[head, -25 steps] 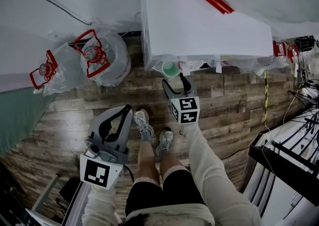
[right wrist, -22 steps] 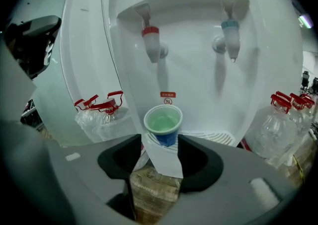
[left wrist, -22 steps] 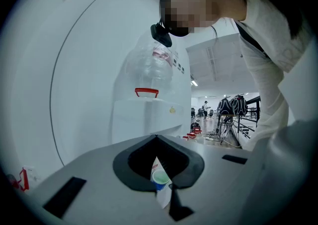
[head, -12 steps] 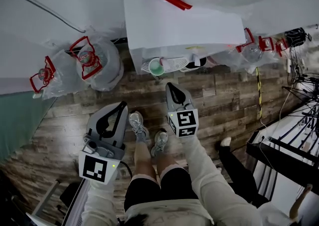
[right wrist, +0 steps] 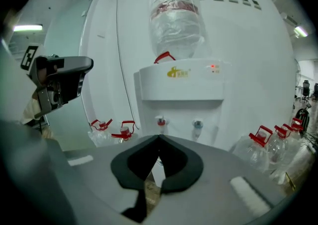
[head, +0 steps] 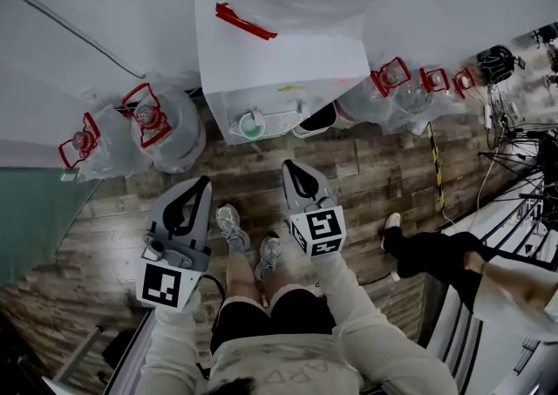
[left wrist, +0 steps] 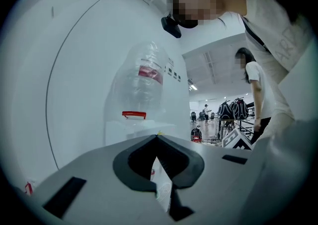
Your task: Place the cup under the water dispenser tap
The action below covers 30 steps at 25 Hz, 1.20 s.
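A green cup (head: 251, 128) stands on the drip tray of the white water dispenser (head: 279, 71), below its left tap, with nothing holding it. My right gripper (head: 293, 170) hangs in front of the dispenser, well back from the cup, shut and empty. My left gripper (head: 202, 182) is beside it at the left, also shut with nothing in it. In the right gripper view the jaws (right wrist: 159, 137) meet below the red tap (right wrist: 161, 121) and the blue tap (right wrist: 198, 124), and they hide the cup. The left gripper (left wrist: 157, 137) faces the dispenser's side (left wrist: 134, 132).
Large water bottles with red handles stand on the wooden floor left (head: 166, 127) and right (head: 397, 88) of the dispenser. An upturned bottle (right wrist: 176, 18) tops it. Another person's legs (head: 436, 254) reach in at the right, near cables and racks (head: 514, 166). My own feet (head: 231, 228) are below.
The right gripper was open close to the cup, then shut empty and drew back and upward. The left gripper also rose. The cup stayed on the tray.
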{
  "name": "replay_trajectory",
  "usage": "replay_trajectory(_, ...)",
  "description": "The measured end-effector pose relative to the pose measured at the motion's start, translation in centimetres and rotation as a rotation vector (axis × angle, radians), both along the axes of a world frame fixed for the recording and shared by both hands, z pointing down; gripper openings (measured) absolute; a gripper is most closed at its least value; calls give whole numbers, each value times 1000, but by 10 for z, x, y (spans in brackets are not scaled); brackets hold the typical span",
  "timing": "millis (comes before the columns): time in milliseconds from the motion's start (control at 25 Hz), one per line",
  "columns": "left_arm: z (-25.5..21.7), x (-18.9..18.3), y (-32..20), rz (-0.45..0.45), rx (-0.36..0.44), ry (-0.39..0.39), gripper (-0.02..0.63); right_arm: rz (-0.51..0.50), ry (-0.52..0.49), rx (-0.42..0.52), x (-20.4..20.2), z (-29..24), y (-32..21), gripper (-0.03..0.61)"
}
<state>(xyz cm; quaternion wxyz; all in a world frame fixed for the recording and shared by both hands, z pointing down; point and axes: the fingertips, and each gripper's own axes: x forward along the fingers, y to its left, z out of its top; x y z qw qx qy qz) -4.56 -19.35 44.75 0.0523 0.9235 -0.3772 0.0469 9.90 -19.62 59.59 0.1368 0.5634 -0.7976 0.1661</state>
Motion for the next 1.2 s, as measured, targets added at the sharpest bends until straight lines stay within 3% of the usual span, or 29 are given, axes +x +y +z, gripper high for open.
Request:
replay_trajectory(240, -36, 4, 18, -15, 13, 22, 5, -12, 4, 54, 3, -61, 19, 9)
replay_trajectory(360, -62, 8, 26, 2, 70, 52, 5, -21, 9, 77, 3, -86, 29, 9)
replay_trajectory(720, -95, 3, 47, -32, 75, 37, 5, -34, 3, 135, 3, -146, 54, 9)
replay_trajectory(1200, -140, 2, 75, -30, 153, 33, 5, -54, 15, 213, 1, -214, 90, 9)
